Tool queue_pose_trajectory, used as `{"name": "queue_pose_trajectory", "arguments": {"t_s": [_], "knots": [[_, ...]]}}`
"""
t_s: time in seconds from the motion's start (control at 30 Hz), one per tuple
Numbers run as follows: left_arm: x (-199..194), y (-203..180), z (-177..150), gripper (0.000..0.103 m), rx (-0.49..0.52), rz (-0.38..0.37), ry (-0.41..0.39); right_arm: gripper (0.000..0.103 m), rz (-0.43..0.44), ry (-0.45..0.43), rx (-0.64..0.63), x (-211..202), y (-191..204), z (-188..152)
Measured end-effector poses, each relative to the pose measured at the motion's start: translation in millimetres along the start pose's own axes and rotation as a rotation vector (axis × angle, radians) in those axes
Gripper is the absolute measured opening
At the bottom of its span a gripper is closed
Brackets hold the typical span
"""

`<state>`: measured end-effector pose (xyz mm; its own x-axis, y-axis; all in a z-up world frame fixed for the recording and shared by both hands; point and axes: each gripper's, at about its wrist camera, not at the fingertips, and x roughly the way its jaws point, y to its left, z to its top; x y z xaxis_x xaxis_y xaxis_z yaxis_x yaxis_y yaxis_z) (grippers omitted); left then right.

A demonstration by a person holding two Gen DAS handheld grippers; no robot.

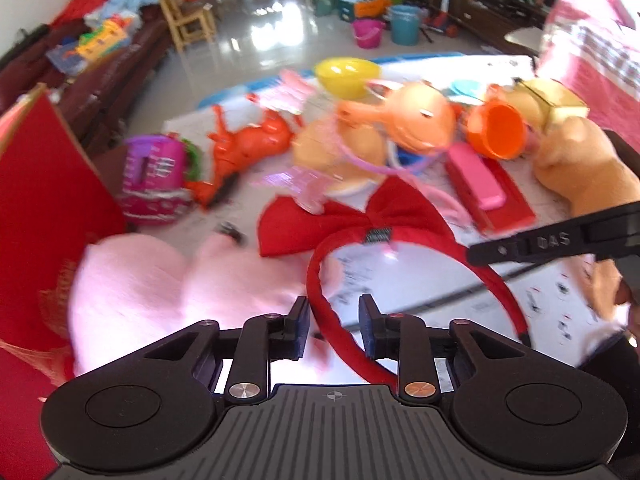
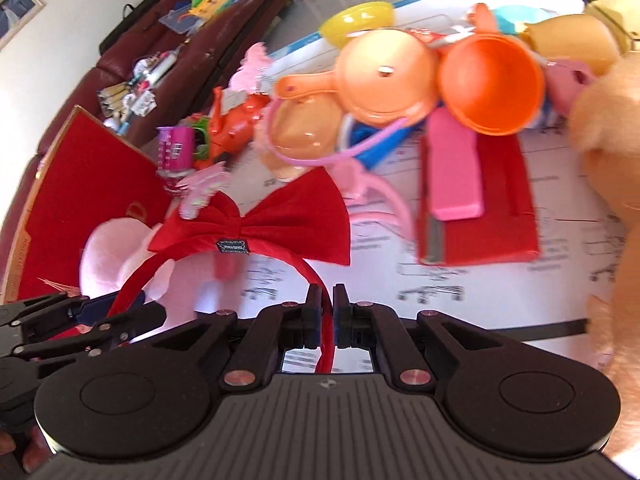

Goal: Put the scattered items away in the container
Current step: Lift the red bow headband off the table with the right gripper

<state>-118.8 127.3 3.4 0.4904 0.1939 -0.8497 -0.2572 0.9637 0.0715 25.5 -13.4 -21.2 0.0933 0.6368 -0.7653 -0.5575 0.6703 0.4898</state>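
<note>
A red headband with a big red bow (image 1: 360, 216) (image 2: 260, 220) lies over the white printed table. My right gripper (image 2: 328, 300) is shut on one end of its band; one of its fingers (image 1: 520, 246) shows at the right of the left wrist view. The other end of the band passes between the jaws of my left gripper (image 1: 334, 316), close to the left pad, with a gap on the right side. In the right wrist view the left gripper's fingers (image 2: 120, 326) sit at the left edge. An open red box (image 1: 48, 200) (image 2: 88, 184) stands at the left.
A pink plush (image 1: 160, 280) lies beside the red box. Behind the bow are an orange toy pan (image 2: 384, 76), an orange cup (image 2: 492, 84), a yellow bowl (image 1: 346, 74), an orange toy horse (image 1: 248, 140), a flat red case (image 2: 504, 208) and a tan plush (image 2: 604, 128).
</note>
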Motion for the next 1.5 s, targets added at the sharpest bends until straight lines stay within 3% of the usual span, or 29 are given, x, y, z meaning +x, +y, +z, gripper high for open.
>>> {"name": "queue_pose_trajectory", "arguments": {"t_s": [0.07,0.27,0.4,0.43,0.5,0.57,0.67,0.73,0.8,0.87,0.93,1.0,1.1,1.5], "knots": [[10.5,-11.0,-5.4,0.023,0.023,-0.010,0.033,0.008,-0.048,0.008,-0.015,-0.4,-6.5,-4.5],[52.0,-9.2,-13.9,0.022,-0.022,-0.038,0.146,0.014,-0.062,0.044,0.008,5.6,-20.6,-14.7],[68.5,-9.2,-14.4,0.040,-0.024,-0.022,0.166,0.016,-0.056,0.050,-0.010,8.5,-18.6,-18.2],[71.1,-9.4,-13.4,0.040,-0.023,-0.019,0.167,0.016,-0.056,0.049,-0.019,7.5,-19.1,-19.0],[74.3,-11.4,-11.0,0.040,-0.010,-0.018,0.160,0.021,-0.062,0.048,-0.045,8.6,-16.3,-19.8],[78.2,-14.6,-7.6,0.045,0.003,-0.029,0.152,0.036,-0.069,0.042,-0.080,9.9,-12.9,-21.8],[85.2,-22.7,-2.4,0.046,0.030,-0.042,0.141,0.047,-0.075,0.047,-0.138,12.0,-7.8,-25.5],[86.6,-27.1,1.7,0.044,0.054,-0.035,0.146,0.048,-0.089,0.046,-0.177,12.0,-4.5,-27.7],[86.7,-27.8,1.7,0.021,0.067,-0.038,0.150,0.048,-0.117,0.046,-0.214,10.6,-2.3,-28.3],[85.9,-24.6,0.1,0.019,0.061,-0.052,0.152,0.048,-0.132,0.040,-0.232,8.6,-3.4,-27.0],[85.4,-18.7,-2.5,0.023,0.042,-0.063,0.156,0.048,-0.133,0.045,-0.229,6.7,-6.9,-24.9],[86.1,-15.8,-2.5,0.043,0.037,-0.067,0.164,0.046,-0.152,0.058,-0.228,6.8,-8.7,-22.2],[87.2,-18.4,-0.8,0.052,0.059,-0.037,0.173,0.040,-0.176,0.066,-0.206,8.5,-9.8,-17.0],[85.3,-22.1,-3.0,0.059,0.071,0.010,0.180,0.040,-0.181,0.073,-0.257,19.4,-3.7,-8.6]]}}
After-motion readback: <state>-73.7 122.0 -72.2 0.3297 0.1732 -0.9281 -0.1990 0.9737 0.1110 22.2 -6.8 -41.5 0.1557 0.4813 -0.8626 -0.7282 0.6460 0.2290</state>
